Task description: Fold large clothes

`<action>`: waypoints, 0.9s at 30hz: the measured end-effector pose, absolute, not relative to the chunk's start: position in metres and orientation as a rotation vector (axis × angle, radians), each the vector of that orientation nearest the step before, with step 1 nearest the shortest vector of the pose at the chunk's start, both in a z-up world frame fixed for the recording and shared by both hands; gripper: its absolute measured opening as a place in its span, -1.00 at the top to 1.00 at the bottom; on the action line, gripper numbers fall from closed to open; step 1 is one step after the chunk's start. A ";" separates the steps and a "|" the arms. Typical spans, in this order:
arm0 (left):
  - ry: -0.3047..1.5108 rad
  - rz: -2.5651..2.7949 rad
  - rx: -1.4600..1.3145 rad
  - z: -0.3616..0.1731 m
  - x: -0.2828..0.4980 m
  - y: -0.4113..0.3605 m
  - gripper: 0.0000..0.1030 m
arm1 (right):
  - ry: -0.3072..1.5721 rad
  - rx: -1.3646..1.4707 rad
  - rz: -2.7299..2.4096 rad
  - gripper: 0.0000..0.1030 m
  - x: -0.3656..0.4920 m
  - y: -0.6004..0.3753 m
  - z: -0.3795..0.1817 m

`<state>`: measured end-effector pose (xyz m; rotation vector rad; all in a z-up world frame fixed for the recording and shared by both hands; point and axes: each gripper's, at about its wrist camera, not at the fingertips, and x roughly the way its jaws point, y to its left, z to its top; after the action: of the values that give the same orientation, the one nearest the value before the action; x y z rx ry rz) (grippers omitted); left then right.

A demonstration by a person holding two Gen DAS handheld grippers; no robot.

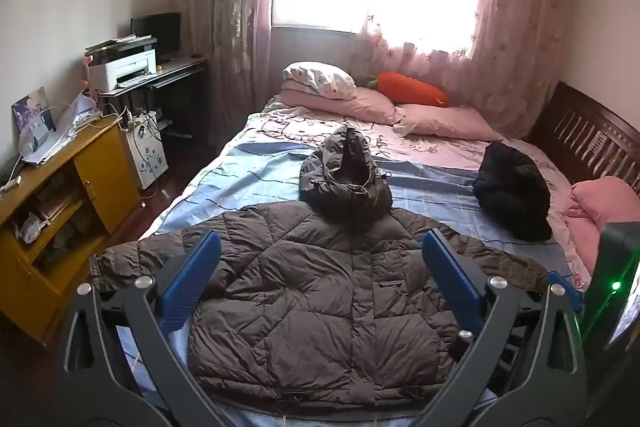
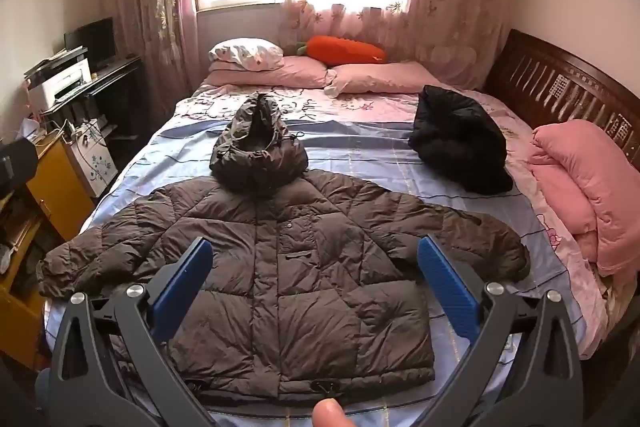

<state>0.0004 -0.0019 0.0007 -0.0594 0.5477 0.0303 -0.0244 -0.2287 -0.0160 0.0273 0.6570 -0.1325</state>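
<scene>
Left gripper (image 1: 320,267), right gripper (image 2: 316,275): both wide, empty, above jacket (image 2: 272,267) at bed (image 2: 480,195) foot edge. Jacket puffy, light, slippery; pinch sleeve cuffs, hem corners.

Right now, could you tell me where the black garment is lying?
In both views the black garment lies bunched on the bed's right side, between the brown puffer jacket and the pink quilt.
</scene>
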 end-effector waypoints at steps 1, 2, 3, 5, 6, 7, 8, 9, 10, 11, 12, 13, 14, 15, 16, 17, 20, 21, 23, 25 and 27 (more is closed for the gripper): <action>0.545 0.040 -0.045 0.002 0.001 -0.004 -0.96 | 0.659 0.021 -0.135 -0.97 -0.026 -0.228 -0.015; 0.540 0.051 -0.029 0.003 0.002 -0.007 -0.96 | 0.659 0.015 -0.141 -0.97 -0.028 -0.227 -0.014; 0.533 0.063 -0.016 0.004 0.002 -0.010 -0.96 | 0.659 0.008 -0.148 -0.97 -0.031 -0.226 -0.013; 0.511 0.051 -0.013 0.008 -0.005 -0.014 -0.96 | 0.672 0.012 -0.124 -0.97 -0.027 -0.223 -0.015; 0.507 0.052 -0.015 0.010 -0.009 -0.018 -0.96 | 0.669 0.014 -0.127 -0.97 -0.027 -0.223 -0.014; 0.513 0.042 -0.025 0.013 -0.011 -0.016 -0.96 | 0.670 0.016 -0.128 -0.97 -0.027 -0.222 -0.015; 0.525 0.040 -0.032 0.016 -0.009 -0.013 -0.96 | 0.671 0.020 -0.127 -0.97 -0.026 -0.222 -0.015; 0.530 0.036 -0.045 0.015 -0.009 -0.007 -0.96 | 0.671 0.017 -0.113 -0.97 -0.030 -0.224 -0.013; 0.532 0.038 -0.054 0.015 -0.008 0.000 -0.96 | 0.674 0.015 -0.109 -0.97 -0.030 -0.223 -0.014; 0.532 0.040 -0.049 0.015 -0.008 0.000 -0.96 | 0.677 0.011 -0.106 -0.97 -0.029 -0.221 -0.014; 0.536 0.037 -0.046 0.015 -0.009 0.001 -0.96 | 0.679 0.007 -0.104 -0.97 -0.028 -0.220 -0.015; 0.545 0.032 -0.042 0.015 -0.006 -0.001 -0.96 | 0.680 0.005 -0.103 -0.97 -0.028 -0.218 -0.015; 0.552 0.026 -0.041 0.014 -0.006 -0.001 -0.96 | 0.683 0.007 -0.102 -0.97 -0.030 -0.215 -0.015; 0.555 0.023 -0.040 0.015 -0.006 -0.002 -0.96 | 0.683 0.011 -0.100 -0.97 -0.031 -0.217 -0.015; 0.556 0.020 -0.039 0.015 -0.007 -0.003 -0.96 | 0.684 0.012 -0.101 -0.97 -0.031 -0.216 -0.015; 0.557 0.020 -0.039 0.015 -0.007 -0.003 -0.96 | 0.685 0.013 -0.102 -0.97 -0.031 -0.216 -0.015; 0.563 0.014 -0.040 0.016 -0.007 -0.003 -0.96 | 0.682 0.010 -0.101 -0.97 -0.032 -0.216 -0.018; 0.564 0.014 -0.039 0.016 -0.007 -0.004 -0.96 | 0.683 0.010 -0.101 -0.97 -0.032 -0.215 -0.018; 0.566 0.012 -0.038 0.014 -0.007 -0.006 -0.96 | 0.686 0.012 -0.100 -0.97 -0.033 -0.215 -0.019; 0.570 0.009 -0.038 0.016 -0.007 -0.005 -0.96 | 0.689 0.013 -0.097 -0.97 -0.034 -0.214 -0.020; 0.573 0.006 -0.036 0.017 -0.006 -0.004 -0.96 | 0.690 0.014 -0.096 -0.97 -0.035 -0.214 -0.021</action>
<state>-0.0063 -0.0044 0.0171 -0.0364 0.5728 0.0055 -0.0346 -0.2137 -0.0215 0.0142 0.6898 -0.0956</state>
